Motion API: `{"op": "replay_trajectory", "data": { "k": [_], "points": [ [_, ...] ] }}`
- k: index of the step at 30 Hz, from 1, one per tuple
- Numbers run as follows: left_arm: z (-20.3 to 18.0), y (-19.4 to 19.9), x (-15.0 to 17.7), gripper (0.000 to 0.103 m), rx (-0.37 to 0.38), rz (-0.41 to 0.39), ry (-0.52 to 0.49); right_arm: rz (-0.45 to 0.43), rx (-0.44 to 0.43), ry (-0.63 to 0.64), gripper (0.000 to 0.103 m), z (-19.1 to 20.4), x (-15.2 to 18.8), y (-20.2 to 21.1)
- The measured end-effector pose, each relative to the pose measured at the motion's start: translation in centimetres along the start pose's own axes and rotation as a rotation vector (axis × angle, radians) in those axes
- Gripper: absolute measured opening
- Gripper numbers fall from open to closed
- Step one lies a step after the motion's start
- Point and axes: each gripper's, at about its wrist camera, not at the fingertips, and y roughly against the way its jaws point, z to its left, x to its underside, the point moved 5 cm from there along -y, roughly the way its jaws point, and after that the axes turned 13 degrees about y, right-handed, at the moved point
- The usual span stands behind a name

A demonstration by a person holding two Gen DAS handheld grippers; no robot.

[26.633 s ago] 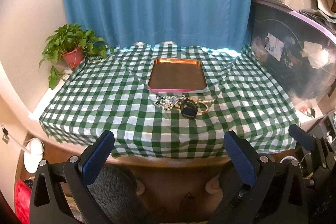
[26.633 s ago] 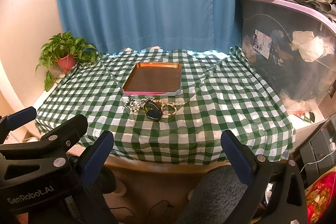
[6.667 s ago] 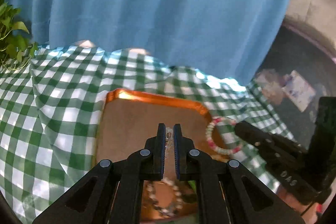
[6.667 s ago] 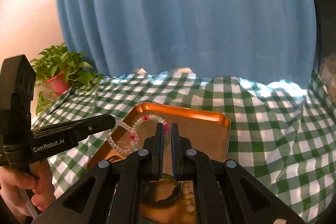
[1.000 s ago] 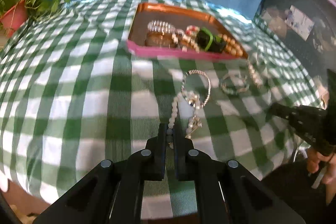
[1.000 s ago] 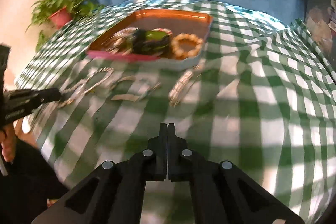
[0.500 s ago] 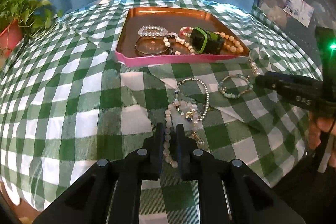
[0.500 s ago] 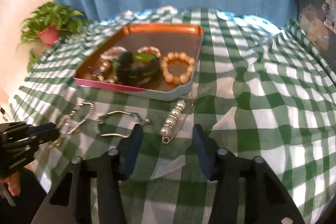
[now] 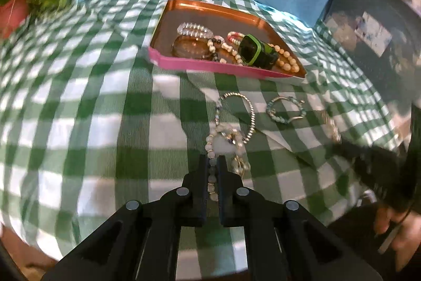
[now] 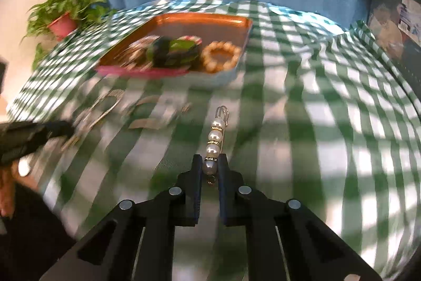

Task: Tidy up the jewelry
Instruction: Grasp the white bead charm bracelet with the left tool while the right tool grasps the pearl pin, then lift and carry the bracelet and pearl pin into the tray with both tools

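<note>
Both jaws went from apart to gripping: right gripper (image 10: 210,166) closing on stiff, light pearl pin (image 10: 214,142)'s end pearl; left gripper (image 9: 212,167) clamped on limp bead strand (image 9: 211,159).

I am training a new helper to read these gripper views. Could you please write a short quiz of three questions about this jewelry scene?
1. True or false: the orange tray already holds jewelry.
2. Which piece is between the fingers of the right gripper? A) pearl pin B) green watch C) turquoise bracelet
3. Fill in: the left gripper is shut on a beaded ____ lying on the checked cloth.

Key: 1 true; 2 A; 3 strand.
</note>
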Motion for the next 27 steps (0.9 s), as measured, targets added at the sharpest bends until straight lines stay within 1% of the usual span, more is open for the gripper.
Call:
{"op": "replay_trajectory", "data": {
  "k": [2, 3, 5, 7, 8, 9, 10, 11, 12, 13, 14, 16, 18, 21, 23, 27],
  "points": [
    [-0.2, 0.0, 0.2, 0.007, 0.004, 0.006, -0.003, -0.013, -0.02, -0.008, 0.01, 0.6, 0.5, 0.6],
    [-0.3, -0.1, 0.1, 0.009, -0.001, 0.003, -0.006, -0.014, -0.02, 0.0, 0.01, 0.8, 0.4, 0.6],
    [-0.8, -0.3, 0.1, 0.009, -0.017, -0.005, -0.03, -0.01, -0.006, 0.024, 0.011, 0.9, 0.1, 0.0],
    [-1.4, -0.5, 0.2, 0.011, -0.038, -0.019, -0.079, -0.008, -0.002, 0.031, 0.017, 1.0, -0.5, -0.4],
    [-1.6, -0.5, 0.3, 0.011, -0.05, -0.026, -0.102, -0.011, -0.008, 0.039, 0.025, 1.2, -0.7, -0.5],
    [-1.7, -0.6, 0.4, 0.011, -0.054, -0.027, -0.113, -0.011, -0.004, 0.047, 0.029, 1.3, -0.9, -0.7],
    [-1.6, -0.6, 0.3, 0.009, -0.048, -0.022, -0.111, -0.008, 0.006, 0.053, 0.03, 1.5, -1.0, -0.8],
    [-1.4, -0.6, 0.2, 0.008, -0.031, -0.01, -0.097, -0.005, 0.025, 0.07, 0.03, 1.7, -1.2, -0.9],
    [-1.1, -0.5, 0.0, 0.006, -0.019, -0.001, -0.084, -0.004, 0.028, 0.076, 0.024, 1.9, -1.3, -1.0],
    [-0.8, -0.5, -0.1, 0.006, -0.003, 0.008, -0.07, -0.005, 0.018, 0.071, 0.016, 1.8, -1.4, -1.0],
    [-0.6, -0.3, -0.1, 0.006, -0.007, 0.009, -0.068, -0.004, 0.012, 0.065, 0.009, 1.7, -1.4, -1.0],
    [-0.5, 0.3, -0.1, 0.006, -0.035, -0.012, -0.075, -0.001, -0.001, 0.05, 0.009, 1.5, -1.4, -0.9],
    [-0.8, 1.2, 0.1, 0.006, -0.006, -0.02, -0.057, -0.006, -0.005, 0.041, 0.009, 1.4, -1.2, -0.5],
    [-1.5, 2.5, 0.5, 0.006, 0.015, -0.041, -0.047, -0.029, 0.004, 0.044, 0.009, 1.5, -1.1, 0.5],
    [-2.1, 3.5, 0.6, 0.006, 0.035, -0.053, -0.031, -0.055, 0.001, 0.046, 0.009, 1.8, -1.4, 1.6],
    [-3.7, 6.1, 0.5, 0.006, 0.044, -0.101, -0.028, -0.133, -0.016, -0.003, 0.009, 1.5, -2.1, 5.0]
  ]
}}
